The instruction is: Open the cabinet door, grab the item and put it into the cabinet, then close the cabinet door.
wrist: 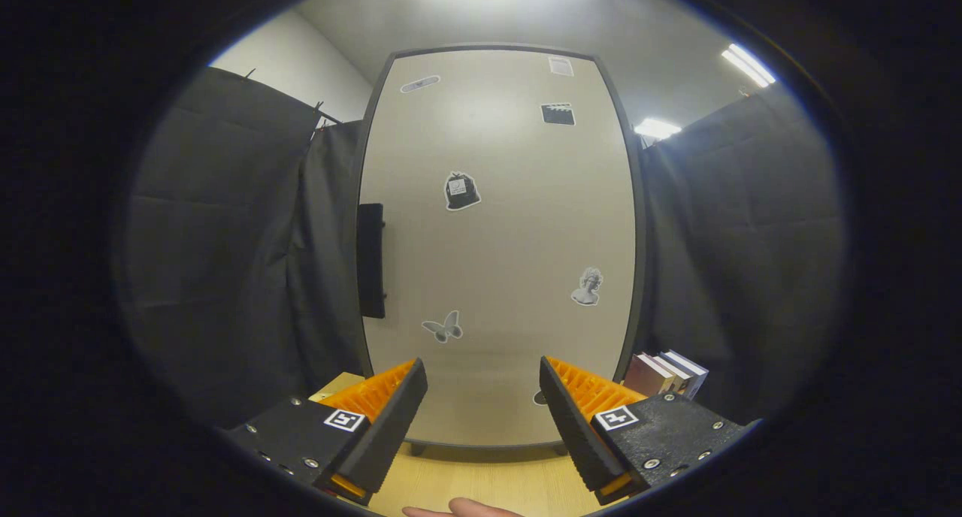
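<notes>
A tall beige cabinet [500, 239] with a dark frame stands on the wooden table straight ahead of me, its door [518, 261] shut and dotted with small stickers. A dark vertical handle [370, 260] sits on the door's left edge. My gripper [483, 385] is open, its fingers spread wide just short of the door's lower part with nothing between them. A few books [667, 373] stand to the right of the cabinet's foot, beyond the right finger.
The wooden table [481, 479] runs under the fingers up to the cabinet's base. Black cloth walls close in on both sides of the cabinet. A person's fingertip [466, 510] shows at the table's near edge below the gripper.
</notes>
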Demonstrator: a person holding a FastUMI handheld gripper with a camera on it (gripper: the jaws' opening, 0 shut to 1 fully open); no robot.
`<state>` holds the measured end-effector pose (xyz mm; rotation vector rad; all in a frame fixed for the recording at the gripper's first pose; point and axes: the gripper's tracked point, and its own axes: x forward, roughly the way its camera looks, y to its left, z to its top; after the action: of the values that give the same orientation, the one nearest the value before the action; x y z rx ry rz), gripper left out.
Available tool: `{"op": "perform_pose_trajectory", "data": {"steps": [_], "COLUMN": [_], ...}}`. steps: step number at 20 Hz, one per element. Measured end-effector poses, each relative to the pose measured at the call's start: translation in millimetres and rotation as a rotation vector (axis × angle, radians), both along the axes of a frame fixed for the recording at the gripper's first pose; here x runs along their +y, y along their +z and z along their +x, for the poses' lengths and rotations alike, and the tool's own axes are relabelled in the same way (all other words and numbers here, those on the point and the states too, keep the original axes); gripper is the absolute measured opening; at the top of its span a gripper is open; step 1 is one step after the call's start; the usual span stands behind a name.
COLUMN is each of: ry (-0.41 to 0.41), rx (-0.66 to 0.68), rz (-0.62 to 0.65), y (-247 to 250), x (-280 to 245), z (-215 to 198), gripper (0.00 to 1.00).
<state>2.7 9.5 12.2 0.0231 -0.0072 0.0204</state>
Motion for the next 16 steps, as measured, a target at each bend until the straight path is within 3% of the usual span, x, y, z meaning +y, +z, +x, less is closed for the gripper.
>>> {"op": "perform_pose_trajectory", "data": {"steps": [16], "ry": [0.126], "rx": [-0.026], "rz": [0.013], "y": [43.5], "x": [80.6], "z": [81.0], "gripper": [0.95]}}
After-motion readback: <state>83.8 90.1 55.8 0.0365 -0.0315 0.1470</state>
